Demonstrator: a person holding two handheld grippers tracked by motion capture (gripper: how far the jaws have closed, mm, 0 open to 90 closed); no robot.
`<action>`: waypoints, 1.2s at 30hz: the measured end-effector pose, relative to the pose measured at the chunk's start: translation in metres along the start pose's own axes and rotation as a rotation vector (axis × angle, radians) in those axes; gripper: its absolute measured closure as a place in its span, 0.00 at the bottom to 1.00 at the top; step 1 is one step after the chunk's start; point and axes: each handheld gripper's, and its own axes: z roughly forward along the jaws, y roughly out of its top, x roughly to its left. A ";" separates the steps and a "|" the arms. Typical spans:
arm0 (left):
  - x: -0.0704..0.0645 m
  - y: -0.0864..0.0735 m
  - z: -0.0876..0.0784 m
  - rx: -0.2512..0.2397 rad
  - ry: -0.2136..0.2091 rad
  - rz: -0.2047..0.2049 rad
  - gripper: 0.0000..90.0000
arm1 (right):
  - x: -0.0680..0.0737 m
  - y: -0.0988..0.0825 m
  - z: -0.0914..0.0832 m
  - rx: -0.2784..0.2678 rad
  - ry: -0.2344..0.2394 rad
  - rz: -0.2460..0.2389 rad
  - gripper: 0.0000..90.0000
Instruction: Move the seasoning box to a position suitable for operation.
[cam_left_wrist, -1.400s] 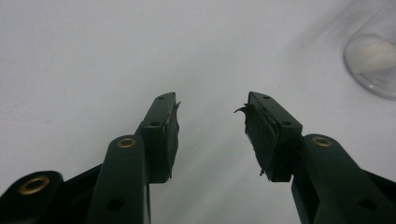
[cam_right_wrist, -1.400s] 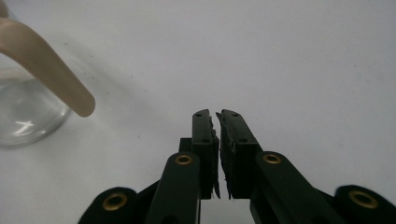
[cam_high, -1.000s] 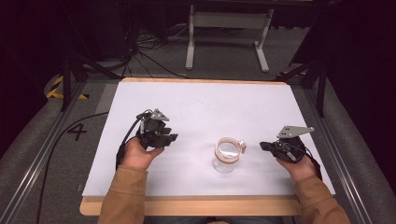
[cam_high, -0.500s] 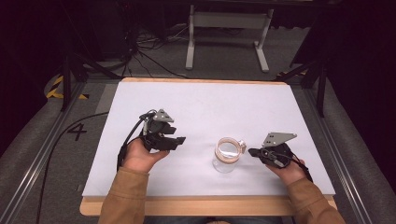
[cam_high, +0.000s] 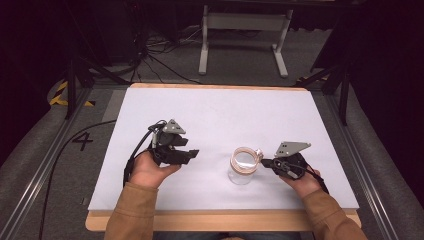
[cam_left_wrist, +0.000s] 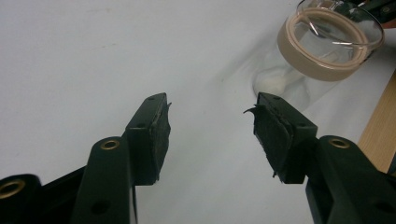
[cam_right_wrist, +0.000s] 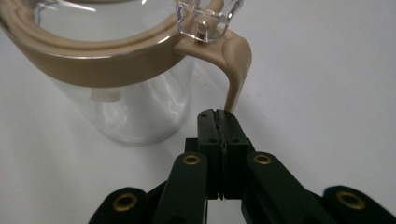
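One sign could be read: a dark numeral "4" (cam_high: 82, 141), marked on the grey carpeted floor (cam_high: 60, 165) just left of the white-topped wooden table (cam_high: 215, 107), seen in the high view. Farther back on the same side, a patch of yellow-and-black striped hazard tape (cam_high: 61, 95) lay on the floor, though it carried no letters. The two gripper views offered no legible writing: the clear glass jar with the tan rim (cam_right_wrist: 116, 60) bore no label or brand that could be made out, and the black jaws carried no readable marks.
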 end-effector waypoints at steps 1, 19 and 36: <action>0.000 -0.001 0.000 -0.001 0.003 -0.007 0.51 | -0.001 0.001 0.000 0.001 0.000 -0.001 0.99; 0.000 -0.022 -0.012 0.024 0.039 -0.057 0.50 | -0.031 0.010 0.015 -0.054 -0.016 0.065 0.99; -0.003 -0.016 0.021 0.009 -0.074 -0.035 0.78 | -0.031 0.006 -0.003 -0.093 -0.067 0.076 0.99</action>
